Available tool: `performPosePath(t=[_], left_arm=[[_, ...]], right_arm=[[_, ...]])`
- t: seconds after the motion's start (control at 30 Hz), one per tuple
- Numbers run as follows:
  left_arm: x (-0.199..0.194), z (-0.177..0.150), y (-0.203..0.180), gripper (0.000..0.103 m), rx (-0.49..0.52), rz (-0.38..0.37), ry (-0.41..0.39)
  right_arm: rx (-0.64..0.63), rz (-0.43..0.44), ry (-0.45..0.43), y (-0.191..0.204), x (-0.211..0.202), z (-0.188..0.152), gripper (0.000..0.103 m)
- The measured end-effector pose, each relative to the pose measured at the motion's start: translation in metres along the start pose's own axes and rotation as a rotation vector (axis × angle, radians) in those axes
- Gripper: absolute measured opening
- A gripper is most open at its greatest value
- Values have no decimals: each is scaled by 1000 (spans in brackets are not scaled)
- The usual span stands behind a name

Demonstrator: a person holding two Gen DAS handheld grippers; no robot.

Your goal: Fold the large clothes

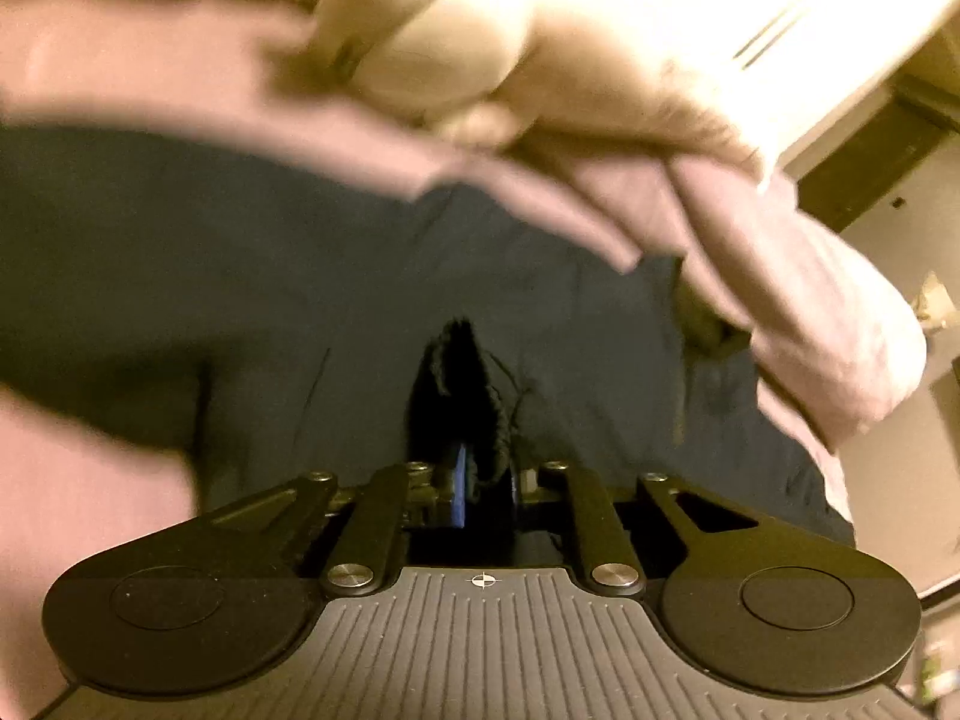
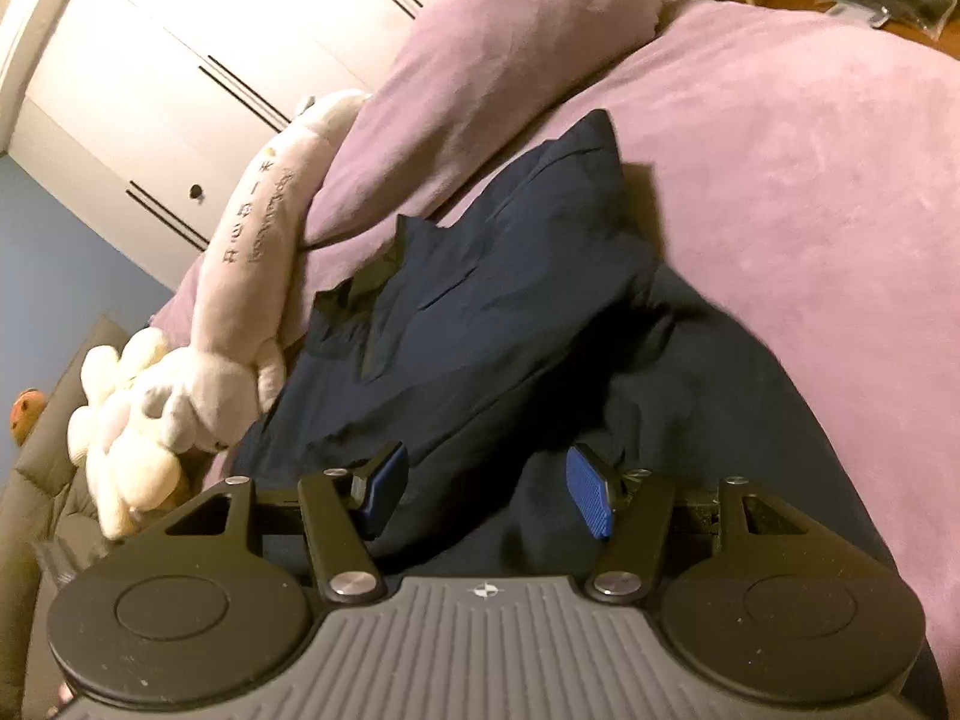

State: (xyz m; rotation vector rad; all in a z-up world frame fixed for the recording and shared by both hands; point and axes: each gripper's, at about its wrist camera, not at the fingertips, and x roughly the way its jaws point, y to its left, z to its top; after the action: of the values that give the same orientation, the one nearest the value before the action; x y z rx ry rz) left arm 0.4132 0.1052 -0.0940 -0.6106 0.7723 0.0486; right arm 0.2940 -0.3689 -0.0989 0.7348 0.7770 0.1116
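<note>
Navy garment (image 2: 480, 312) lies bunched on the purple bed (image 2: 810, 180), and your left gripper (image 1: 474, 480) has its jaws pinched tight on a dark fold at 12 o'clock, likely to lift an edge for folding. Your right gripper (image 2: 486, 492) hangs half open and empty over the cloth. Farther off, at 10 o'clock, sits a plush toy (image 2: 180, 384).

White wardrobe (image 2: 180, 78) behind purple-covered bed (image 2: 810, 180).
</note>
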Motion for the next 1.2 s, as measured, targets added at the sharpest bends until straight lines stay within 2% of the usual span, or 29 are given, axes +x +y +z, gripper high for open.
performPosePath(t=[0.13,0.2,0.3,0.37,0.47,0.53,0.63,0.67,0.77,0.83,0.87,0.93,1.07,1.13,1.2], left_arm=[[-12,31,-35,15,164,98,-185],[-11,40,-42,15,172,119,-217],[-6,44,-42,15,144,89,-190],[0,39,-40,15,140,86,-164],[16,27,-37,16,157,93,-116],[22,20,-33,16,145,75,-86],[32,11,-36,19,173,90,-60],[33,8,-39,25,204,116,-52],[27,3,-41,42,297,226,-41],[13,1,-37,55,327,298,-77],[5,-1,-37,56,335,316,-108],[-11,-7,-40,58,358,278,-146],[-10,-25,-62,62,394,166,-74],[2,-37,-74,63,435,160,-38],[17,-45,-79,63,469,195,-6]], right_arm=[[56,11,-42,-2,15,8,59],[97,-2,-39,-4,28,12,58],[152,-13,-30,-9,44,16,45],[143,-50,-34,-11,50,19,20],[79,-136,-93,-13,46,21,10],[40,-169,-128,-16,41,20,10],[-14,-192,-114,-14,39,20,12],[-25,-194,-105,-12,34,21,19],[-99,-225,-129,2,10,20,28],[-159,-235,-180,11,-3,19,34],[-193,-244,-199,16,-5,18,35],[-265,-263,-180,30,9,16,35],[-403,-283,-92,54,50,4,32],[-496,-348,-64,61,69,-3,29],[-542,-394,-40,57,81,-6,24]])
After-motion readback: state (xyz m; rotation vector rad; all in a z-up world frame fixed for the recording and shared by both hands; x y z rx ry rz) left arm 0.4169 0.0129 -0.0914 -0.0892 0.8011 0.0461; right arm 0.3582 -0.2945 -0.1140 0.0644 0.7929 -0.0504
